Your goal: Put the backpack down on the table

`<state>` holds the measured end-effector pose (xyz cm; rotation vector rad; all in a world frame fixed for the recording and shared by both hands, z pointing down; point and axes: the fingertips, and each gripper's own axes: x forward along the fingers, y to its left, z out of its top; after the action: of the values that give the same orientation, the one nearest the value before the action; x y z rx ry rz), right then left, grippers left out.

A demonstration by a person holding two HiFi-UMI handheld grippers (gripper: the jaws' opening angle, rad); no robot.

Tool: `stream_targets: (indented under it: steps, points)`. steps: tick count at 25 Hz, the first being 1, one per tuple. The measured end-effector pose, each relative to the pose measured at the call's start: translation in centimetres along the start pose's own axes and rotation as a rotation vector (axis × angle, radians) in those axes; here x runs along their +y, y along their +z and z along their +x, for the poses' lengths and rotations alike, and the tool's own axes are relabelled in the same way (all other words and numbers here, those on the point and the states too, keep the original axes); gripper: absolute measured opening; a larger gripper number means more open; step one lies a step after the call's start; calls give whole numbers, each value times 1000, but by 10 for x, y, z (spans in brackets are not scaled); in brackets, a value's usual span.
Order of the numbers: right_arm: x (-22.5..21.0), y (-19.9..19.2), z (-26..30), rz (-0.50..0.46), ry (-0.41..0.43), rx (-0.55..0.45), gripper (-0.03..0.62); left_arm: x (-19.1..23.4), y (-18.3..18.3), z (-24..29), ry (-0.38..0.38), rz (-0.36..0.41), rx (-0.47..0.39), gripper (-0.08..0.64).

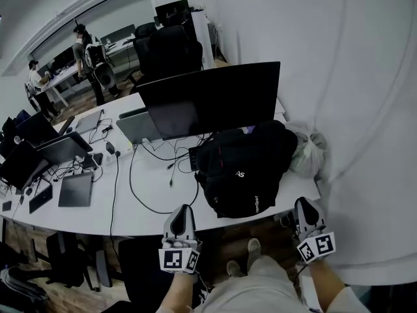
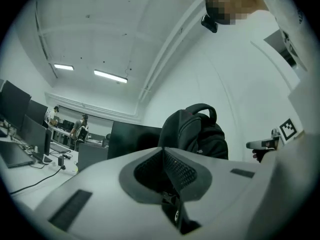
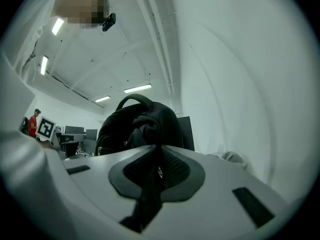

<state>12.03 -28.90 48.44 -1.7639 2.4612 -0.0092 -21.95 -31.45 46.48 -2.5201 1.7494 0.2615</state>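
The black fabric backpack point(image 1: 244, 171) already lies on the white table point(image 1: 98, 214), centre-right in the head view, in front of the dark flat monitor point(image 1: 208, 100). Its lower end reaches the table's near edge. With nothing propping it, it could slump or slide off that edge. The grey left tool point(image 1: 183, 208) and right tool point(image 1: 303, 204) sit low in the frame on either side of the bag. Both have their jaws pressed together, hold nothing, and are apart from the bag.

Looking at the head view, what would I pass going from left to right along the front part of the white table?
Flat dark tablet → looping black cable → black backpack → crumpled plastic bag.
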Motion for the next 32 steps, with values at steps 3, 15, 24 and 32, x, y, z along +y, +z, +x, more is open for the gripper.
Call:
stream_targets:
  steps: [3, 15, 24, 32]
  points:
    - [0, 6, -9, -11, -4, -1, 37, -1, 5, -8, 14, -15, -5, 9]
    - [1, 16, -49, 29, 99, 18, 29, -57, -4, -36, 33, -3, 48, 9]
    - [-7, 13, -125, 47, 155, 67, 29, -130, -13, -85, 30, 18, 108, 9]
    - [-12, 12, -173, 84, 225, 85, 26, -171, -18, -138, 95, -21, 133, 9]
